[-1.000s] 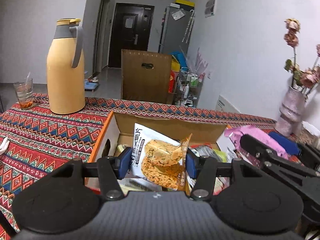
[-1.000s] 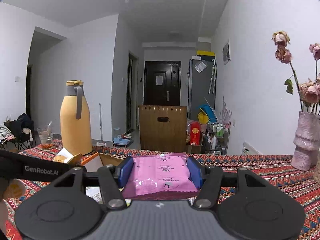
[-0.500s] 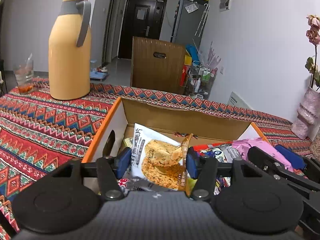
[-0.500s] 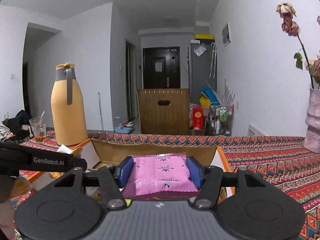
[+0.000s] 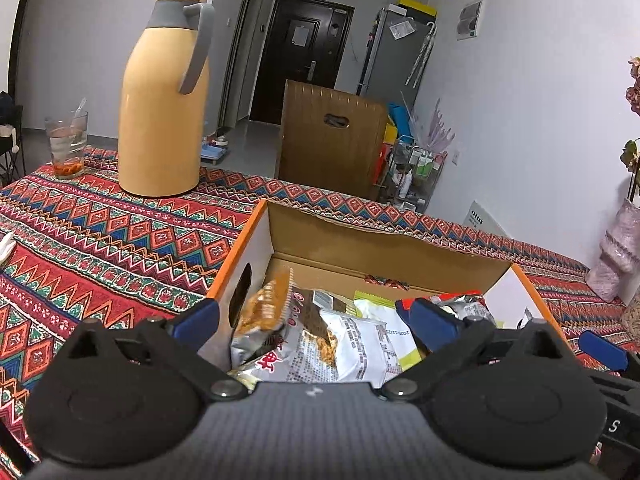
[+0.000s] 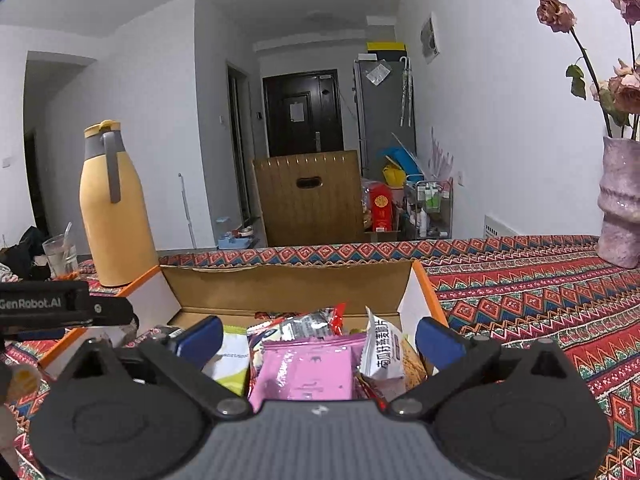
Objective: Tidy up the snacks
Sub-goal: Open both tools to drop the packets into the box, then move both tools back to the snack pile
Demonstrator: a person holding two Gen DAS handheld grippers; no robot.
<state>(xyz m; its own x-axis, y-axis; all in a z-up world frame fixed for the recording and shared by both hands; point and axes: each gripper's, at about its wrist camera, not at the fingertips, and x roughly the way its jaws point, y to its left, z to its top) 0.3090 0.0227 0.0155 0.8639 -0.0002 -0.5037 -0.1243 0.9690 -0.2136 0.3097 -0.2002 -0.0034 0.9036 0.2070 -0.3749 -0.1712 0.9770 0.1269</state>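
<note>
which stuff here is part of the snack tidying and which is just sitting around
Part of the job:
- box
- pink pack, lying in the box
- cracker bag, in the box
- other packets in the box

Just lying about:
- flask
- glass
- vase

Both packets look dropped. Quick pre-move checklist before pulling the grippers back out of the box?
1. Left gripper open, jaws just opened: ok.
2. Right gripper open, jaws just opened: ok.
3. Cracker packet free of the left pads, lying in the cardboard box: ok.
4. Pink packet free of the right pads, lying in the box: ok.
5. Left gripper clear of the box's left wall: cannot tell.
6. More snacks left on the table: cannot tell.
</note>
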